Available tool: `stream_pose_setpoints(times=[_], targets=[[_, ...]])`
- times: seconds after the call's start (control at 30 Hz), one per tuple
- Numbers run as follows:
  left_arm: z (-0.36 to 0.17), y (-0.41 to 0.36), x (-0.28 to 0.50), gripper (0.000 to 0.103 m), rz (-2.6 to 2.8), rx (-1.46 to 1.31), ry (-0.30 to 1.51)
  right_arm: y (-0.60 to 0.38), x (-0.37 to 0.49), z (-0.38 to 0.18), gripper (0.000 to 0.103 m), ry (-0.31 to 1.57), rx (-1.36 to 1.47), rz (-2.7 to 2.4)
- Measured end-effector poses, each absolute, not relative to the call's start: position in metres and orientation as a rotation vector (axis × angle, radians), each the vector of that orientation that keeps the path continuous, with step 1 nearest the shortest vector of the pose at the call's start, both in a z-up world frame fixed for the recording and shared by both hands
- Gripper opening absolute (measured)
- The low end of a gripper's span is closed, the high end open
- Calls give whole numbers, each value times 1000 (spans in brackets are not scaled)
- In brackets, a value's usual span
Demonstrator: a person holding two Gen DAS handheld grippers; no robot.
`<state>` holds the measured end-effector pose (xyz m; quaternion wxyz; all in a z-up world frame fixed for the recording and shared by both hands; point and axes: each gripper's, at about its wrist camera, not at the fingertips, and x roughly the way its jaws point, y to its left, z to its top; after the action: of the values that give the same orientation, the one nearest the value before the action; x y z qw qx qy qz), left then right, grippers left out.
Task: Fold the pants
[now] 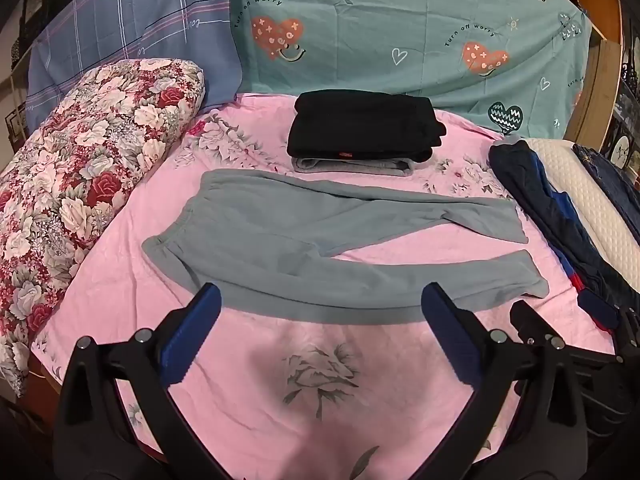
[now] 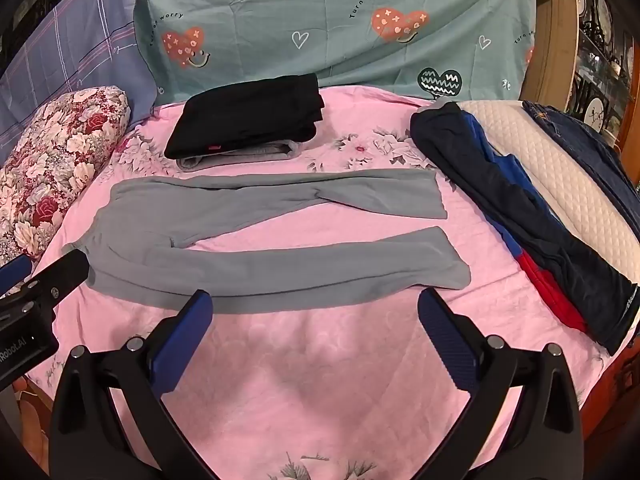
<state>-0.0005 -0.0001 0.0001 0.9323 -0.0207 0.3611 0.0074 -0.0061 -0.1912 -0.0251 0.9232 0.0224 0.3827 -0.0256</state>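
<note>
A pair of grey pants [image 1: 320, 248] lies flat across the middle of a pink flowered bedsheet [image 1: 280, 380], waistband toward the left of the frame, both legs stretching right and splayed apart. The left gripper [image 1: 320, 300] hovers at the lower centre of its view, blue-padded jaws spread wide and holding nothing, tips just at the near edge of the near leg. The right gripper [image 2: 316, 300] is likewise wide apart and empty, at the same near edge. In the right wrist view, the left gripper's body at the far left is cut off, with part of a label reading "Robot.AI". Above the pants sits a folded black garment [image 1: 360, 124] with a small red tag too small to read, stacked on a folded grey garment [image 1: 352, 166] mostly hidden beneath. A teal sheet [image 1: 400, 32] behind reads "Turn off worry". A floral quilt [image 1: 80, 160] fills the left; dark blue and red clothes [image 2: 520, 220] lie at right on a white quilted pad [image 2: 560, 168]
</note>
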Motion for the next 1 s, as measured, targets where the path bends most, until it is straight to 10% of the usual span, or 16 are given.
stream_pose_setpoints(times=[1.0], targets=[[-3, 5, -3, 101, 11, -47, 748, -188, -6, -27, 102, 783, 45, -57]])
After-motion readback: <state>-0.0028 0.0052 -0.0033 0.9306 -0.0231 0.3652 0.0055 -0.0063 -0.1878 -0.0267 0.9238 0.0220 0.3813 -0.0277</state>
